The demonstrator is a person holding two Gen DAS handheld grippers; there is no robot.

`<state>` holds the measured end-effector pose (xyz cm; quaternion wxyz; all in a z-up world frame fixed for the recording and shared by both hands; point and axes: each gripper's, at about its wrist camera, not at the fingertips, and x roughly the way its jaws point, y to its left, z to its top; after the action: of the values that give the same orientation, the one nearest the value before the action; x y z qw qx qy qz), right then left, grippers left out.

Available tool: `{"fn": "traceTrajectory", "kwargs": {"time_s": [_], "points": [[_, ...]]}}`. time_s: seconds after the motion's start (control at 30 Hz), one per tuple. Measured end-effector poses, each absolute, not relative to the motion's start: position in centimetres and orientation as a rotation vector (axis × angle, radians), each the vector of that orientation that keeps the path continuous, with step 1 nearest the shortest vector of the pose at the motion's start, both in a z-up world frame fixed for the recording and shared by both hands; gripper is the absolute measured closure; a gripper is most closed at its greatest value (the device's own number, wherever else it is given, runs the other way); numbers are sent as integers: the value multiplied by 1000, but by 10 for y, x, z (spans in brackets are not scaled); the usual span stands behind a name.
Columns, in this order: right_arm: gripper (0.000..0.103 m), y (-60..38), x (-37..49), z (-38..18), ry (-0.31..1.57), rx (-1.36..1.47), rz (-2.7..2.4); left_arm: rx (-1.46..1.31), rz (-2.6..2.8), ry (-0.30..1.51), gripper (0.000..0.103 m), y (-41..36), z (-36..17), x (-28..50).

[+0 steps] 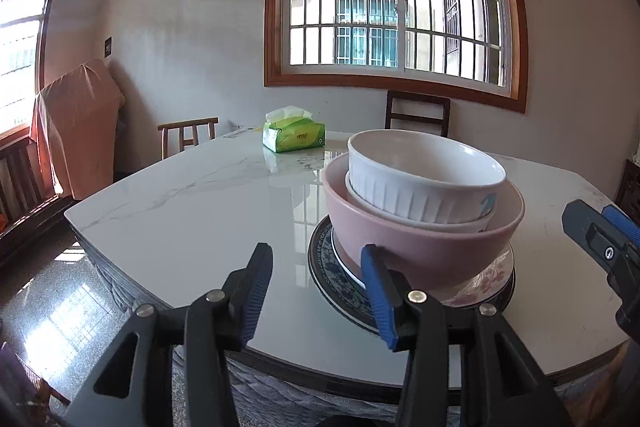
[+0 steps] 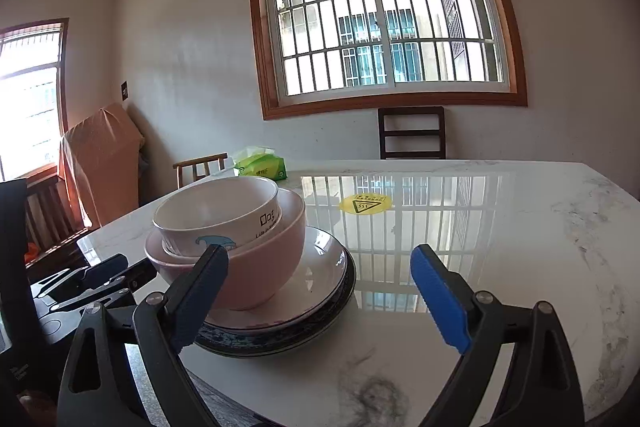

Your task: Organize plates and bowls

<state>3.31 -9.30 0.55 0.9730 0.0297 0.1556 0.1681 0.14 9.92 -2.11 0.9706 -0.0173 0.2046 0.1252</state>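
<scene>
A stack of dishes stands on the marble table (image 1: 192, 211). A white ribbed bowl (image 1: 424, 179) sits in another white bowl (image 1: 476, 223) inside a pink bowl (image 1: 424, 247), on a floral plate (image 1: 484, 283) over a dark blue patterned plate (image 1: 328, 275). My left gripper (image 1: 316, 267) is open and empty, just left of the stack at the near edge. In the right wrist view the pink bowl (image 2: 256, 267) rests on a white plate (image 2: 316, 275). My right gripper (image 2: 320, 267) is open and empty, right of the stack, and shows in the left wrist view (image 1: 600, 231).
A green tissue pack (image 1: 294, 135) lies at the far side of the table. A yellow warning sticker (image 2: 365, 203) is on the tabletop (image 2: 480, 227). Wooden chairs (image 1: 418, 113) stand around the table; a covered object (image 1: 76, 123) is by the left wall.
</scene>
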Motion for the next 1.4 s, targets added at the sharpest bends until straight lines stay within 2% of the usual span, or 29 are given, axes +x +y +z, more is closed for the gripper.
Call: {"fn": "traceTrajectory", "kwargs": {"time_s": [0.23,0.63,0.83,0.9,1.07,1.17,1.4], "points": [[1,-97,7,10,224,72,294,30,224,386,39,83,-19,-11],[0,-95,-4,15,210,55,292,-11,222,413,38,88,-22,-16],[0,-97,-3,11,220,54,292,7,201,386,32,81,-20,-24],[0,-98,-4,11,220,56,296,10,189,382,26,80,-19,-25],[0,-97,-8,12,212,53,297,3,166,376,23,79,-17,-29],[0,-96,-10,12,210,49,300,4,167,383,14,79,-16,-28],[0,-99,-13,13,202,56,293,45,229,400,13,75,-21,-28]]}}
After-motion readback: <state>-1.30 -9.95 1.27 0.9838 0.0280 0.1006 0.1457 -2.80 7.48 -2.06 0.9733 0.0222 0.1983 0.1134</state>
